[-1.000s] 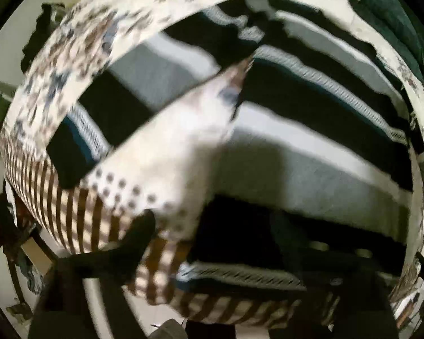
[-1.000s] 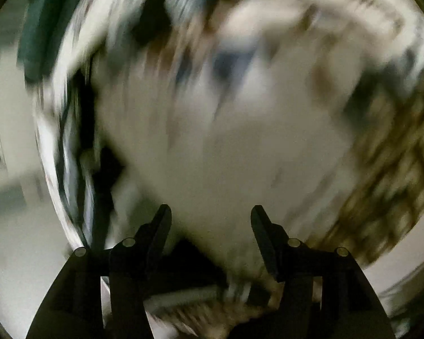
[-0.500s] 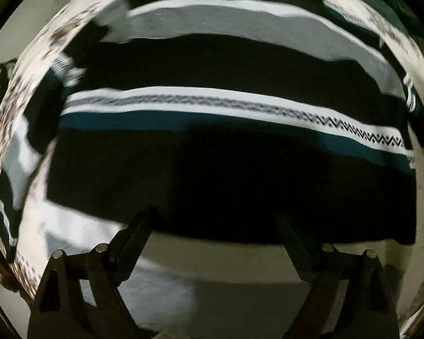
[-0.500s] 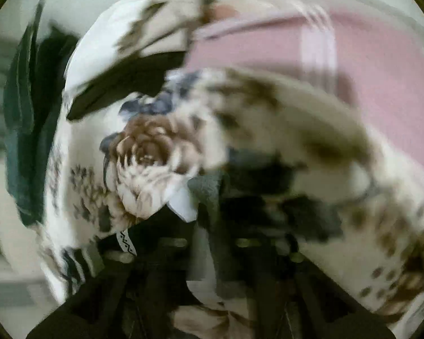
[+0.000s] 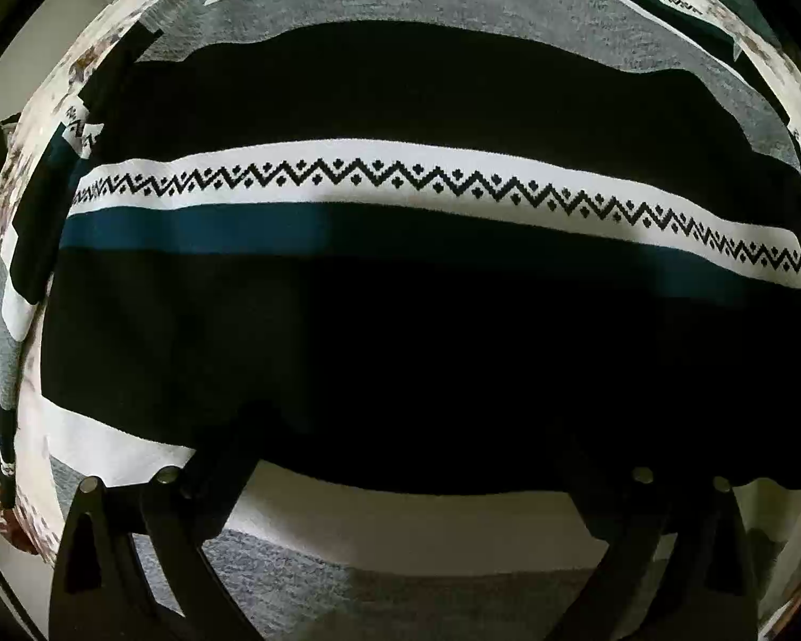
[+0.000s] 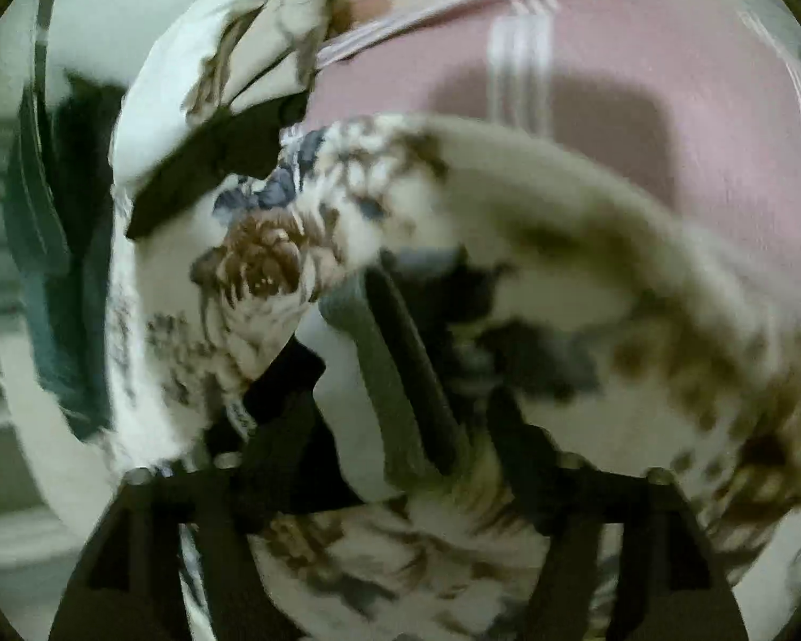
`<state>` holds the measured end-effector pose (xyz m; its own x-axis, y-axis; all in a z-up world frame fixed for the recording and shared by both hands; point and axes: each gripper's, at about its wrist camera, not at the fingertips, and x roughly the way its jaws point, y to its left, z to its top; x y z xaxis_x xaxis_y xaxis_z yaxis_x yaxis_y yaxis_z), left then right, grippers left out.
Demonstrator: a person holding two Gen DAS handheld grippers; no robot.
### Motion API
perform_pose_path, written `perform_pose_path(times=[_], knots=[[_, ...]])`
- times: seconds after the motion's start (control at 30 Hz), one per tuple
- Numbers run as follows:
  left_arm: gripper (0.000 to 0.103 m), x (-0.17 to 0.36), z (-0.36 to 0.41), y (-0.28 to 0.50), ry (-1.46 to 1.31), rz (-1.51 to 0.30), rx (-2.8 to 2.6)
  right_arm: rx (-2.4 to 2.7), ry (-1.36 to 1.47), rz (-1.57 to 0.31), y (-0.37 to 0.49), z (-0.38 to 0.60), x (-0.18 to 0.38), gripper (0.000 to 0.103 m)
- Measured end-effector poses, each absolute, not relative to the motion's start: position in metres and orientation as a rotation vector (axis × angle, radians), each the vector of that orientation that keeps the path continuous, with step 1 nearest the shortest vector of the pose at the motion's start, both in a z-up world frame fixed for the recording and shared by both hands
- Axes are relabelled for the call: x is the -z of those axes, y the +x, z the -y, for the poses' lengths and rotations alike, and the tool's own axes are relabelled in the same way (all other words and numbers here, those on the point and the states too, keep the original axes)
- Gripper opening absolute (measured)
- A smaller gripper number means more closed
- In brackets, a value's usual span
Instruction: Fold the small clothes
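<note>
While the striped knit sweater (image 5: 400, 107) is lying flat on the floral bedspread (image 6: 251, 267), I am hovering over it.
It is looking soft, thick and floppy, so I am planning to pinch a hem corner. My left gripper (image 5: 416, 427) is opening wide, nothing between its fingers; my right gripper (image 6: 400, 406) is opening too, a grey fold lying blurred between.
</note>
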<state>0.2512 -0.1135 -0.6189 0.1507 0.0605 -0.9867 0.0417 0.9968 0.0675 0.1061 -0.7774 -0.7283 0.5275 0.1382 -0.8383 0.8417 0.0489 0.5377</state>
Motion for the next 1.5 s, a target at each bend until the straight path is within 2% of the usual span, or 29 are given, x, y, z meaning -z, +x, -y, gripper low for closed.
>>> perform_pose_path(times=[0.07, 0.13, 0.17, 0.2, 0.27, 0.33, 0.4, 0.43, 0.47, 0.5, 0.53, 0.6, 0.67, 0.73, 0.9, 0.97, 1.0, 1.03, 1.07, 1.33, 1.43, 1.5], knots=[[0.103, 0.618, 0.116, 0.252, 0.086, -1.413, -0.016, 0.635, 1.515, -0.879, 0.104, 0.772, 0.742, 0.071], [0.103, 0.618, 0.114, 0.249, 0.087, -1.413, -0.015, 0.646, 1.532, -0.861, 0.102, 0.765, 0.746, 0.060], [0.103, 0.618, 0.113, 0.248, 0.086, -1.415, -0.013, 0.662, 1.492, -0.856, 0.102, 0.758, 0.741, 0.018], [0.103, 0.618, 0.111, 0.247, 0.085, -1.416, -0.010, 0.661, 1.456, -0.877, 0.104, 0.754, 0.735, 0.008], [0.103, 0.619, 0.110, 0.250, 0.085, -1.418, -0.006, 0.644, 1.376, -0.883, 0.104, 0.743, 0.717, 0.008], [0.103, 0.618, 0.109, 0.248, 0.084, -1.416, -0.001, 0.648, 1.296, -1.008, 0.104, 0.734, 0.715, 0.008], [0.103, 0.618, 0.106, 0.246, 0.083, -1.415, 0.002, 0.608, 1.325, -1.168, 0.098, 0.724, 0.735, 0.008], [0.103, 0.613, 0.110, 0.251, 0.083, -1.416, 0.001, 0.601, 1.361, -1.235, 0.091, 0.719, 0.747, 0.011], [0.103, 0.613, 0.110, 0.252, 0.082, -1.417, 0.000, 0.603, 1.382, -1.245, 0.085, 0.717, 0.750, 0.025], [0.103, 0.613, 0.110, 0.252, 0.082, -1.418, 0.000, 0.611, 1.400, -1.229, 0.079, 0.717, 0.749, 0.037], [0.103, 0.612, 0.109, 0.250, 0.082, -1.419, 0.002, 0.621, 1.426, -1.189, 0.073, 0.717, 0.745, 0.041], [0.103, 0.615, 0.112, 0.253, 0.082, -1.418, 0.004, 0.633, 1.487, -1.085, 0.064, 0.716, 0.738, 0.059], [0.103, 0.619, 0.114, 0.257, 0.084, -1.413, 0.008, 0.630, 1.573, -0.979, 0.054, 0.713, 0.736, 0.064], [0.103, 0.618, 0.117, 0.263, 0.084, -1.408, 0.008, 0.593, 1.695, -0.885, 0.053, 0.708, 0.748, 0.064], [0.103, 0.619, 0.117, 0.262, 0.086, -1.396, 0.002, 0.559, 2.052, -0.567, 0.068, 0.684, 0.803, 0.068], [0.103, 0.619, 0.117, 0.261, 0.086, -1.401, 0.002, 0.596, 2.060, -0.418, 0.076, 0.684, 0.802, 0.067], [0.103, 0.620, 0.117, 0.261, 0.086, -1.404, 0.003, 0.620, 2.031, -0.387, 0.080, 0.687, 0.798, 0.054], [0.103, 0.619, 0.118, 0.262, 0.086, -1.406, 0.005, 0.635, 1.987, -0.361, 0.085, 0.692, 0.792, 0.019], [0.103, 0.619, 0.118, 0.261, 0.085, -1.407, 0.007, 0.631, 1.933, -0.381, 0.093, 0.702, 0.784, 0.008], [0.103, 0.618, 0.116, 0.262, 0.078, -1.408, 0.016, 0.505, 1.545, -0.404, 0.129, 0.768, 0.695, 0.008], [0.103, 0.617, 0.116, 0.261, 0.078, -1.401, 0.010, 0.532, 1.508, -0.540, 0.137, 0.778, 0.721, 0.008], [0.103, 0.617, 0.117, 0.261, 0.078, -1.404, 0.009, 0.563, 1.569, -0.662, 0.130, 0.774, 0.754, 0.015]])
